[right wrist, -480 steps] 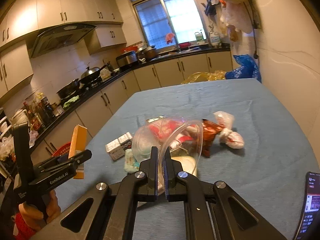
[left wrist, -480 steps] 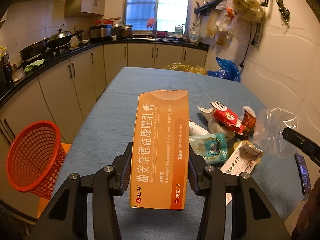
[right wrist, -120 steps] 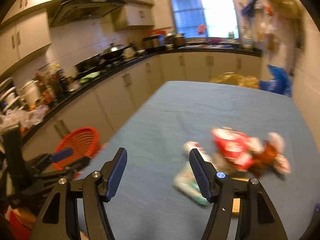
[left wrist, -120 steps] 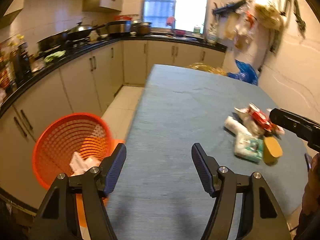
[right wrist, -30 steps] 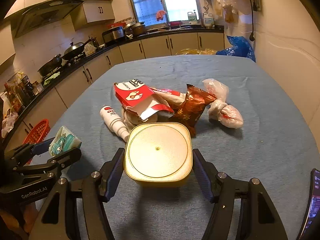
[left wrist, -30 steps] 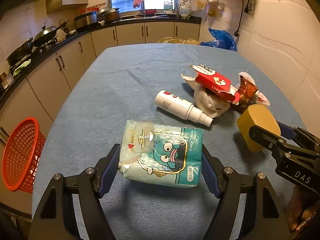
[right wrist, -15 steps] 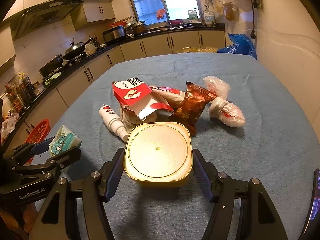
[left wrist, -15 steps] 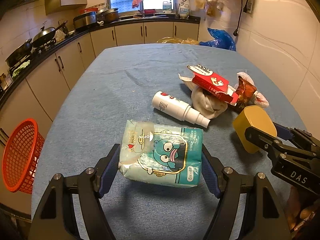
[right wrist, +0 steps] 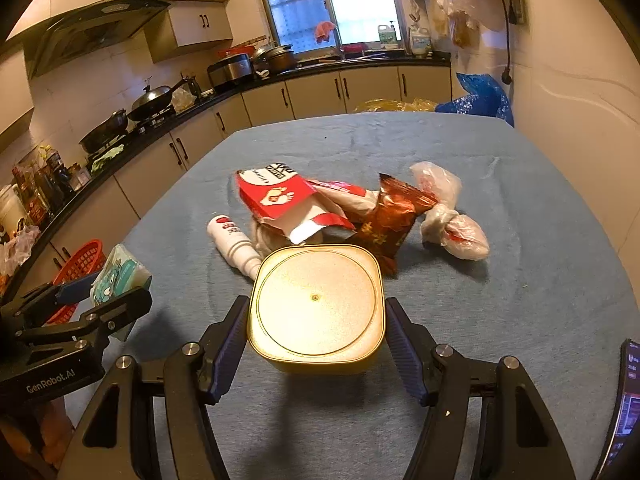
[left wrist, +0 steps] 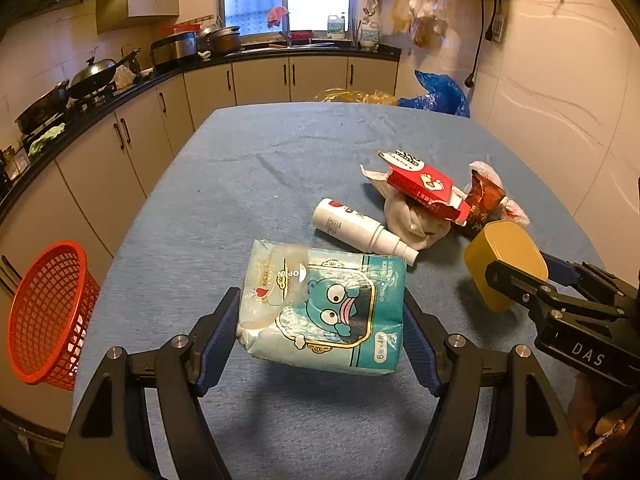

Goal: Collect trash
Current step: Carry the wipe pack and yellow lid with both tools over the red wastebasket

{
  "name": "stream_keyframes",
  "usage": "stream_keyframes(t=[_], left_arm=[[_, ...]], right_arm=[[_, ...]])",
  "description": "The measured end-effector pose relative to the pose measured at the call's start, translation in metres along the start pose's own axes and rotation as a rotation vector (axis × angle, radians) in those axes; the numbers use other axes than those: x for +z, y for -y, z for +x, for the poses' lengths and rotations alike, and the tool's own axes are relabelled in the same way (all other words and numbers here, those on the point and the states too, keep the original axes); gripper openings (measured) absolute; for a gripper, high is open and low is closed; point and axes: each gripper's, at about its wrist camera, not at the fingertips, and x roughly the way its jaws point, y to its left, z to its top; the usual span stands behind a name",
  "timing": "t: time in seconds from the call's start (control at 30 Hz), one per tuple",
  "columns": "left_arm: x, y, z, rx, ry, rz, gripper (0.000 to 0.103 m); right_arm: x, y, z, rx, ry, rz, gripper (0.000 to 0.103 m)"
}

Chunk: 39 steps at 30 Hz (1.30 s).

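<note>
Above the blue table, your left gripper pinched one wipes pack; your right gripper clamped one gold tin. At nine o'clock hung one red basket.

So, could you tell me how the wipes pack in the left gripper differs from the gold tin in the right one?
The wipes pack is a soft, crinkled teal plastic packet with a cartoon face; the gold tin is a rigid, plain, rounded-square container. The pack is the wider of the two, a flat oblong, while the tin is squarer and boxier. Both are held clear of the blue tablecloth, the pack in the left gripper and the tin in the right gripper.
</note>
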Motion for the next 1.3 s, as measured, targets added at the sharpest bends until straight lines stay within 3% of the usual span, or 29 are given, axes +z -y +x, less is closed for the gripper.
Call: stream_keyframes(t=[1.3], left_arm=[[-0.019,-0.077,-0.039,0.0,0.085,-0.155,0.074]], right_arm=[[0.012,-0.094,0.005,0.017,-0.019,-0.182,0.07]])
